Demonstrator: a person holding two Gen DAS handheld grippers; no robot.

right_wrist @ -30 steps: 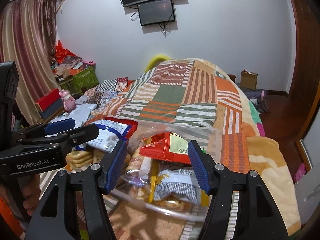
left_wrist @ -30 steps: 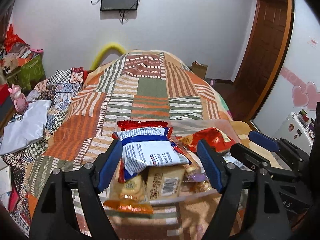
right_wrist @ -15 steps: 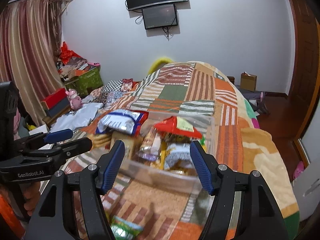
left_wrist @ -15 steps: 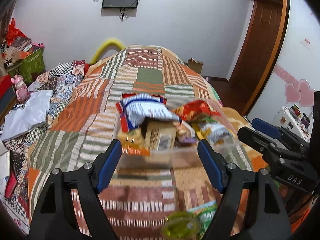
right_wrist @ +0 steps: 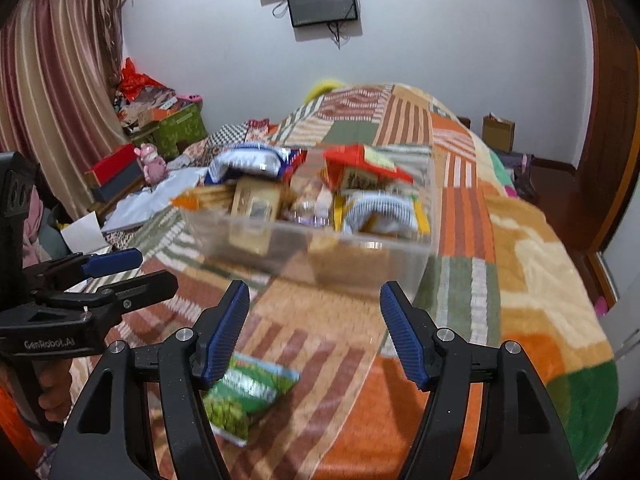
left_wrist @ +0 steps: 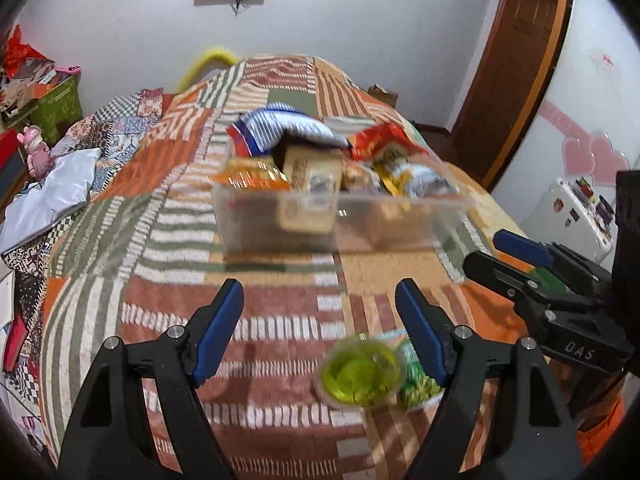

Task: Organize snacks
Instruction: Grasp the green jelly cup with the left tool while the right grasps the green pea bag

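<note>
The clear plastic bin (left_wrist: 276,220) sits out on the patchwork blanket (left_wrist: 168,184), heaped with packets: a blue-and-white striped bag (left_wrist: 288,128) on top, a red packet (left_wrist: 380,140) beside it, a tan box (left_wrist: 312,184) standing against the near wall. It looks close to full, wrappers poking above the rim.

Two snacks lie loose on the blanket, well on the near side of the bin: a small tub with a green top (left_wrist: 360,372) and a green bag (right_wrist: 248,392), touching each other. My guess is these are next for collecting, so the step in hand is reaching for a stray.

The left gripper (left_wrist: 320,320) hangs with its jaws wide apart and nothing between them; the tub lies just below its right-hand finger. The right gripper (right_wrist: 314,328) is likewise apart and empty, the green bag under its left-hand finger. Either one needs to drop lower and straddle its snack before closing, then carry it back to the bin.
</note>
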